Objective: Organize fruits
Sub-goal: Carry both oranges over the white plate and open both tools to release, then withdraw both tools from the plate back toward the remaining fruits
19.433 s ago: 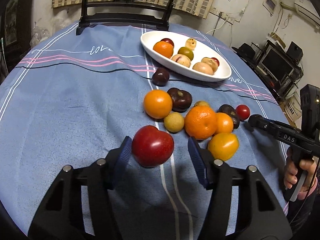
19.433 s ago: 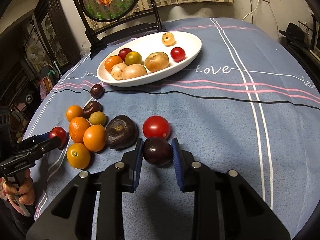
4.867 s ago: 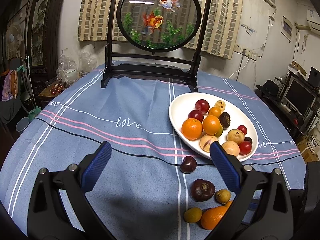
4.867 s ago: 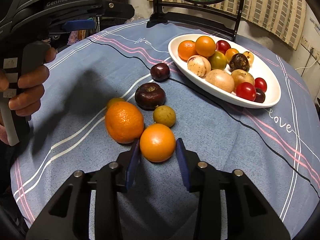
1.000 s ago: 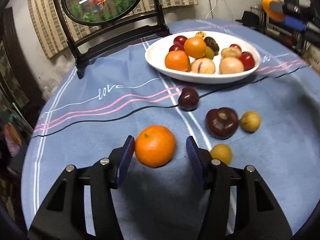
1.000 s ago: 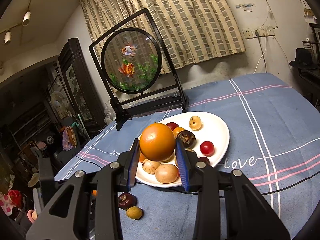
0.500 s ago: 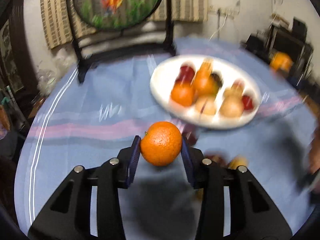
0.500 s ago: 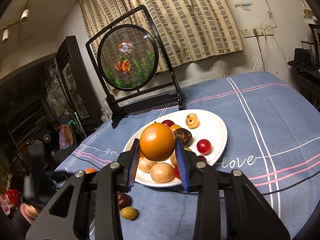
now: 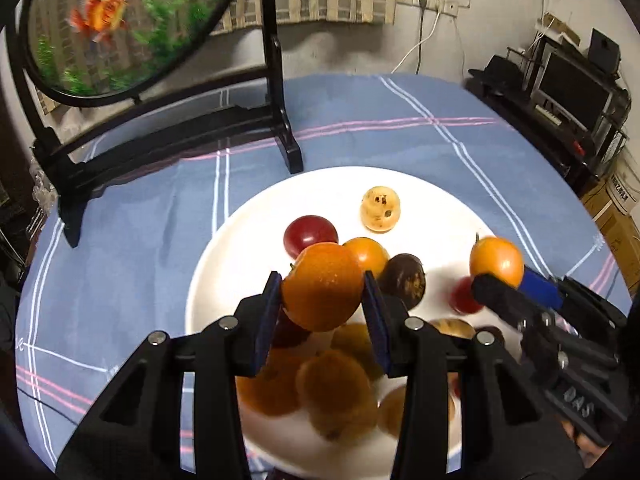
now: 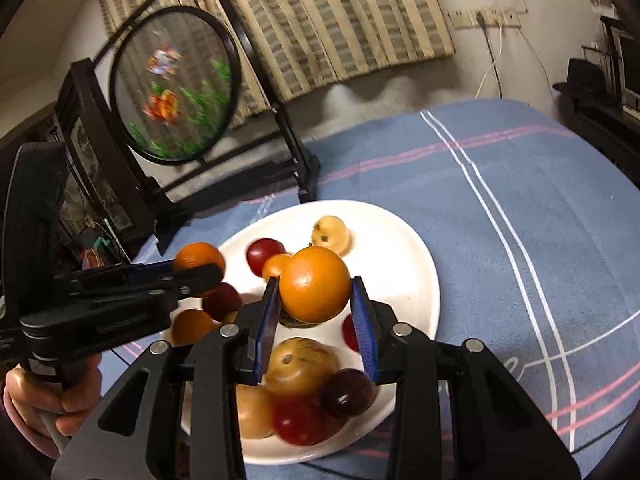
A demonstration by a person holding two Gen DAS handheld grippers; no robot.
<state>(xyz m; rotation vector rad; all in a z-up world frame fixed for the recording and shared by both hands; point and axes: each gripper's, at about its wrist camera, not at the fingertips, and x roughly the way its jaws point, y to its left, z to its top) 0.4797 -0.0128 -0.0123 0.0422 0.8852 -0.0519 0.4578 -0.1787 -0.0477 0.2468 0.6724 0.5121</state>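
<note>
Left wrist view: your left gripper pinches an orange between its jaws above the white plate; your right gripper likewise clamps a second orange.

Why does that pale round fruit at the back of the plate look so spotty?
The pale yellow round fruit on the white oval plate carries dark brown blemishes, like bruising or rot. Otherwise nothing looks spilled or askew; both grippers hold oranges above the plate.
</note>
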